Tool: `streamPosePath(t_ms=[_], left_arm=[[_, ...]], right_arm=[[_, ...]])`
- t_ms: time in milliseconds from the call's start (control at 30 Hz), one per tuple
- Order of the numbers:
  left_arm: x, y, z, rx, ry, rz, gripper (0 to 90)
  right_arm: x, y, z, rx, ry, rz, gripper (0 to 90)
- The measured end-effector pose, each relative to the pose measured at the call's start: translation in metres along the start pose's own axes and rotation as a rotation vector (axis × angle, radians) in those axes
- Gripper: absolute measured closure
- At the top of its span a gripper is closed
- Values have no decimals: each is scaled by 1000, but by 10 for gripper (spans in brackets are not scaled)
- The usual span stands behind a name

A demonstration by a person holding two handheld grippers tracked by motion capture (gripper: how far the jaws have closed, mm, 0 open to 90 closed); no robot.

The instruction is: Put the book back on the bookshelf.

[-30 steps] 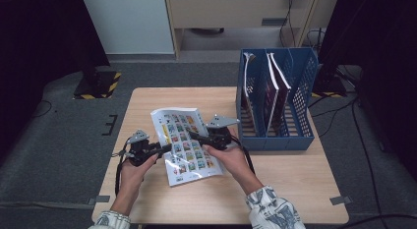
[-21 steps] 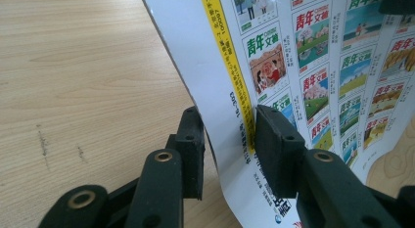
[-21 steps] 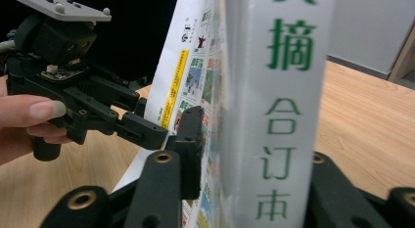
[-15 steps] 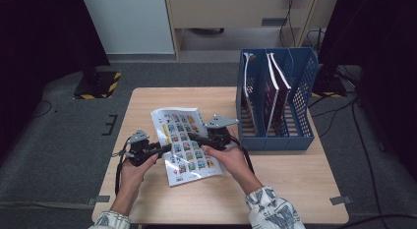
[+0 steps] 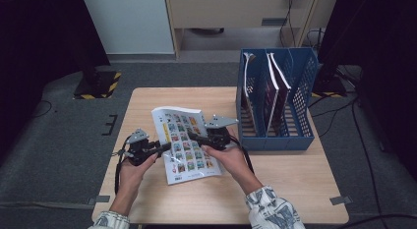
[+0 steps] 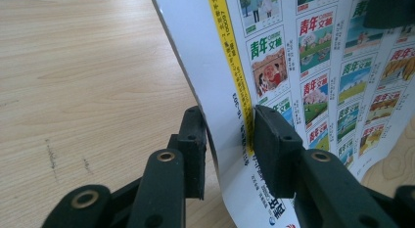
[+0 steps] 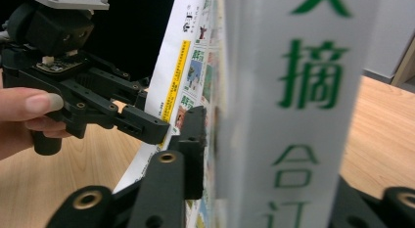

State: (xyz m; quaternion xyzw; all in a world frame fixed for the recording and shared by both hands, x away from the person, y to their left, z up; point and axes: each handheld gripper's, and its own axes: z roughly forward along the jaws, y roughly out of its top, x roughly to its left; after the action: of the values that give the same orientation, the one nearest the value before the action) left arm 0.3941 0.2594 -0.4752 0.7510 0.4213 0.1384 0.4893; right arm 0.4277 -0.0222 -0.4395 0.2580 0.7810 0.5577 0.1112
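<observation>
Glossy white paper printed with rows of small colourful cover pictures makes up the magazine (image 5: 184, 144), which is held lifted near the middle of the tabletop (image 5: 295, 175), a little toward its near edge, between the two tongs. The left tongs (image 6: 230, 140) pinch the magazine's left margin, one pad on each face of the sheet just at a yellow strip, so they are closed on it. The right tongs (image 7: 215, 140) have just been closing and now clamp the opposite edge, the spine, which stands blurred and close between their jaws in the right gripper view. A blue file rack (image 5: 275, 106) with several dark books upright in its slots stands at the tabletop's right far corner, and the likely step is to carry the magazine there and slot it in. To do that well, both grips should stay firm while the magazine is turned upright, spine leading, and steered to a free slot without bending the cover; the thin margin in the left tongs could slip or crease if pulled sideways. The small covers repeat the characters 青年文摘 in red or green, and the spine shows large green 摘, 合 and 订; the fine print on the yellow strip is too small to read.
</observation>
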Motion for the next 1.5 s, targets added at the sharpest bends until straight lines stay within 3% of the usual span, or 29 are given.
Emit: streamPosePath(t_ms=[700, 900, 1267, 1500], left_arm=[[-4, 13, -12, -60, 40, 43, 682], [-7, 18, -17, -87, 68, 81, 690], [-11, 24, -21, -138, 133, 153, 701], [-10, 20, -22, -150, 129, 159, 699]], right_arm=[[0, 4, -5, -52, -10, -6, 732], [1, 6, -7, -78, -11, -15, 732], [5, 6, -7, -120, -33, -76, 730], [7, 5, -7, -122, -27, -86, 728]])
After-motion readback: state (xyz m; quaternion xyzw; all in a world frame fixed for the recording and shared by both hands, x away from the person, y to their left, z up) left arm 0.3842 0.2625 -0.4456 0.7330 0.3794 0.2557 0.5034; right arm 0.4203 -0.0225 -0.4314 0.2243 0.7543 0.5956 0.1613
